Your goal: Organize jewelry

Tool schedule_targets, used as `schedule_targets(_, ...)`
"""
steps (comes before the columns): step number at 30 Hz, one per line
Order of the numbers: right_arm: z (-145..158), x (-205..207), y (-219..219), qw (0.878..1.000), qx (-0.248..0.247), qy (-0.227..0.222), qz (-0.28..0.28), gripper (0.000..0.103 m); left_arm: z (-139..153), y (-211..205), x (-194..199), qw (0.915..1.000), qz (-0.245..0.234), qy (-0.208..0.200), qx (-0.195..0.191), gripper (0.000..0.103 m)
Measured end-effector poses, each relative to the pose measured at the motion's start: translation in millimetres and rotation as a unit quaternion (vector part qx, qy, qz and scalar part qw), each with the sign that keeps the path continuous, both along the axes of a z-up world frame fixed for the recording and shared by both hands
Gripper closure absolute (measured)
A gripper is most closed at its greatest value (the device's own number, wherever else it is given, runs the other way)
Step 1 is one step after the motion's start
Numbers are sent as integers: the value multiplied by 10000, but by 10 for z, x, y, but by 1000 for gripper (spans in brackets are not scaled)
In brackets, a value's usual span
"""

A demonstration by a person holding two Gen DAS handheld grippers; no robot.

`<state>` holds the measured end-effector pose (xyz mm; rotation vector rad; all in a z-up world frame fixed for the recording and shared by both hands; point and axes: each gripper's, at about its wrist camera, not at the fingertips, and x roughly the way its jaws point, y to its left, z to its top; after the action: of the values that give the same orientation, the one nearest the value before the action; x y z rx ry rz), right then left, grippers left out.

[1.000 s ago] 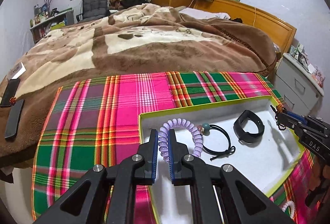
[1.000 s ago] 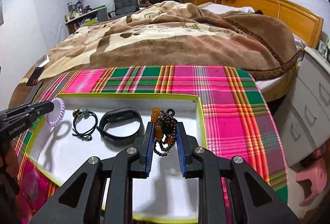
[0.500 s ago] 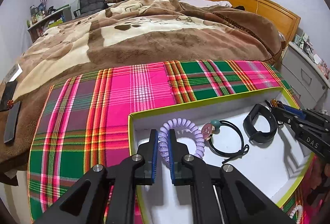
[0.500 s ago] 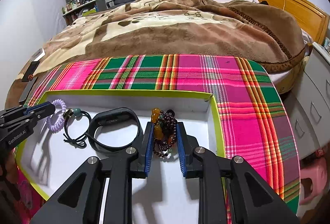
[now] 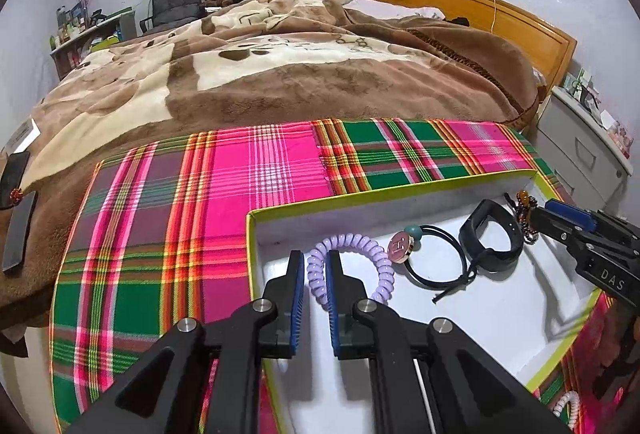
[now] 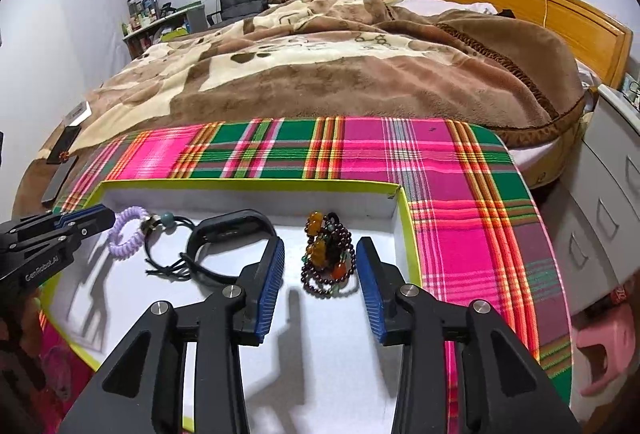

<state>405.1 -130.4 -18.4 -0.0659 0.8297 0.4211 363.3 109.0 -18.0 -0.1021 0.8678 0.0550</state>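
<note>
A white box with a lime rim [image 5: 400, 187] [image 6: 248, 185] lies on the plaid cloth. My left gripper [image 5: 316, 268] is shut on a lilac coil hair tie [image 5: 360, 246] [image 6: 128, 232] at the box's left end. Beside it lie a black elastic with a pink charm [image 5: 434, 254] [image 6: 168, 234] and a black wristband [image 5: 494, 238] [image 6: 232, 234]. My right gripper [image 6: 320, 258] [image 5: 560, 218] is open. A dark bead bracelet with amber beads [image 6: 326, 254] [image 5: 524, 208] lies on the box floor between its fingers.
The plaid cloth [image 5: 260, 170] covers the bed's near end, with a brown blanket [image 6: 340, 54] behind. Phones [image 5: 18, 226] lie at the far left. A grey drawer unit [image 6: 612, 194] stands to the right. A white coil tie [image 5: 568, 404] lies outside the box.
My right gripper has opened and let go of the bead bracelet, which now lies in the box. My left gripper still holds the lilac tie, lower at the box's left end.
</note>
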Motion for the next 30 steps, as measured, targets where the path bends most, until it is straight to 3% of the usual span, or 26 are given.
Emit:
schedule_targets(16, 474, -1024, -145, 9971, 325, -668, 162, 64, 527, -236, -994, 9964, -166, -826, -3, 93)
schedule_targets(30, 611, -1953, -351, 9936, 433, -1036, 76, 59, 609, -559, -1939, 9927, -369, -1150, 34, 93)
